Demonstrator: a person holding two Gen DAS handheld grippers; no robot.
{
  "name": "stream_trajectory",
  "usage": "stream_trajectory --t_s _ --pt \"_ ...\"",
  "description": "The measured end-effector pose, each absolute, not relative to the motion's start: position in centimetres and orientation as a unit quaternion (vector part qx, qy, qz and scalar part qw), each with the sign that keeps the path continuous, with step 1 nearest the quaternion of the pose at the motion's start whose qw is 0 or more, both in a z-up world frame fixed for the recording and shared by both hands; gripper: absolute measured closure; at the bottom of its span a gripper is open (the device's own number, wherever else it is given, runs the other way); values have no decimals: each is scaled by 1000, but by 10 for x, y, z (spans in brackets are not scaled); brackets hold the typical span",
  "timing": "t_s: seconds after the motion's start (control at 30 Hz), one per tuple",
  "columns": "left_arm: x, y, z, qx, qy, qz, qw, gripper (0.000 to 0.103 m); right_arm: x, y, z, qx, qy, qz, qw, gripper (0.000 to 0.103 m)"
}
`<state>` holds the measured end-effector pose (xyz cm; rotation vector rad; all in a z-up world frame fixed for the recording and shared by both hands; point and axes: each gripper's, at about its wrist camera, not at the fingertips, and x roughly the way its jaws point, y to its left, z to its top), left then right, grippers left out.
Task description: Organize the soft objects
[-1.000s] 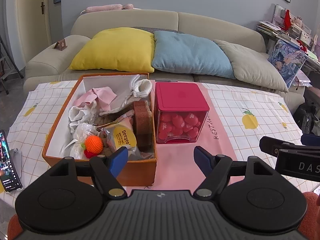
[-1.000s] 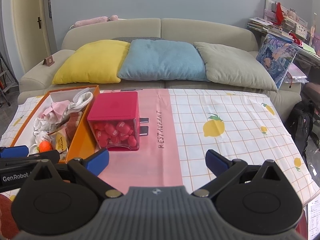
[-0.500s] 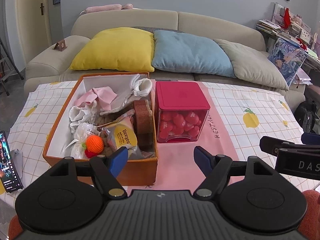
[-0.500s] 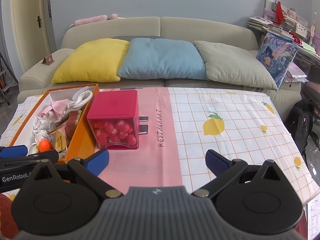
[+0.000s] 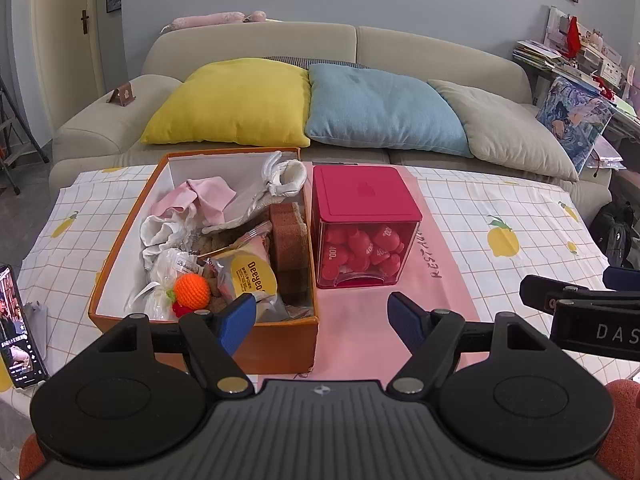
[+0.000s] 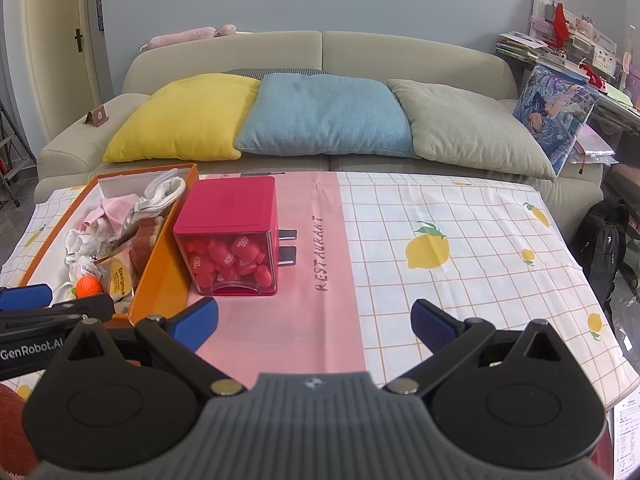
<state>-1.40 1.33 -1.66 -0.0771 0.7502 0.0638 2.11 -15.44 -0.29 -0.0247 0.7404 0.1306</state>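
Both tongs (image 5: 322,316) (image 6: 314,322) wide apart, empty

Count on the table: 1 orange box (image 5: 276,340), 1 red-lidded clear container (image 5: 366,200), 1 phone (image 5: 18,332).

In the box — 1 orange knitted ball (image 5: 193,290), 1 brown sponge block (image 5: 289,236), 1 pink cloth (image 5: 200,198); other items too jumbled to count.

Sofa — 3 cushions: yellow cushion (image 5: 232,102), blue cushion (image 5: 380,108), grey cushion (image 5: 516,128).

The orange box (image 5: 276,344) is showing smooth, matt cardboard walls. Right of the orange box, the red container (image 5: 366,226) is presenting glossy clear plastic sides under a matt lid. Inside the orange box, the knitted ball (image 5: 192,290) is looking rough.
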Motion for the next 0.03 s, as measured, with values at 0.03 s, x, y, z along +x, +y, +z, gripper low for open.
stream_trajectory --t_s 0.03 --pt "-14 14 -16 -39 366 32 929 15 21 -154 -3 -12 362 64 930 3"
